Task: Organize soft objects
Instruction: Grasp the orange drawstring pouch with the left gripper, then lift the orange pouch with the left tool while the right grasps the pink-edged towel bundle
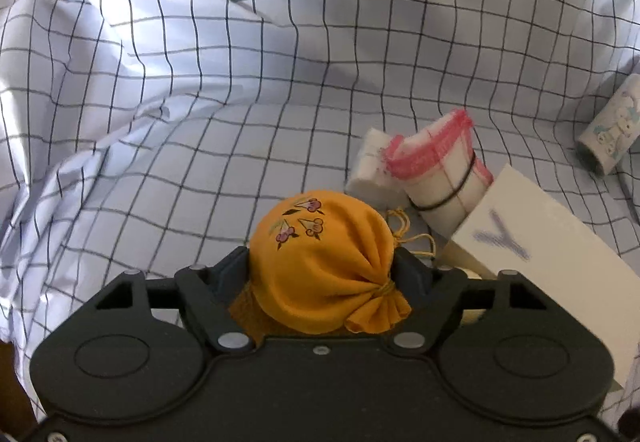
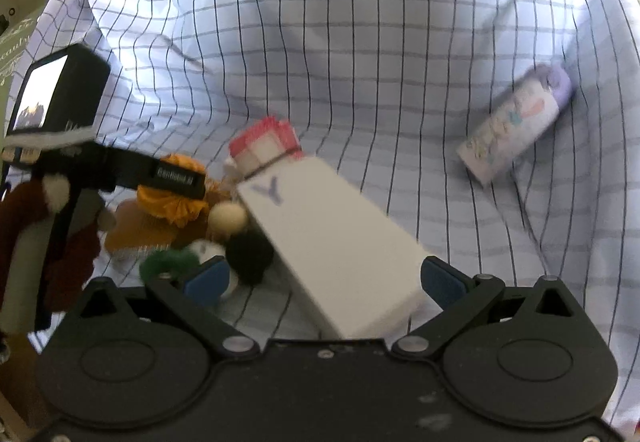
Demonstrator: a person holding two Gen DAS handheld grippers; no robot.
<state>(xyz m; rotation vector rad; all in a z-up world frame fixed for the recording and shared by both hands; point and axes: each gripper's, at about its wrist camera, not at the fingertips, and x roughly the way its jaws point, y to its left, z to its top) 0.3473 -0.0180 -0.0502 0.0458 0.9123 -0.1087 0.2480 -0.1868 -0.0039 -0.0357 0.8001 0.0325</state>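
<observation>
My left gripper (image 1: 322,262) is shut on an orange drawstring pouch (image 1: 320,262) with embroidered flowers, held just above the checked cloth (image 1: 200,82). The pouch also shows in the right wrist view (image 2: 172,198), under the left gripper's body. My right gripper (image 2: 324,278) is open, its blue pads on either side of a white block marked Y (image 2: 332,242), not touching it. The block also shows in the left wrist view (image 1: 540,242). A rolled white cloth with pink trim (image 1: 440,170) lies beside the block; it also shows in the right wrist view (image 2: 264,146).
A printed cylinder (image 2: 516,122) lies on the cloth to the right, also in the left wrist view (image 1: 612,126). A cream ball (image 2: 228,218), a black pompom (image 2: 250,256) and a green fuzzy thing (image 2: 168,262) lie left of the block. A white roll (image 1: 370,170) lies beside the trimmed cloth.
</observation>
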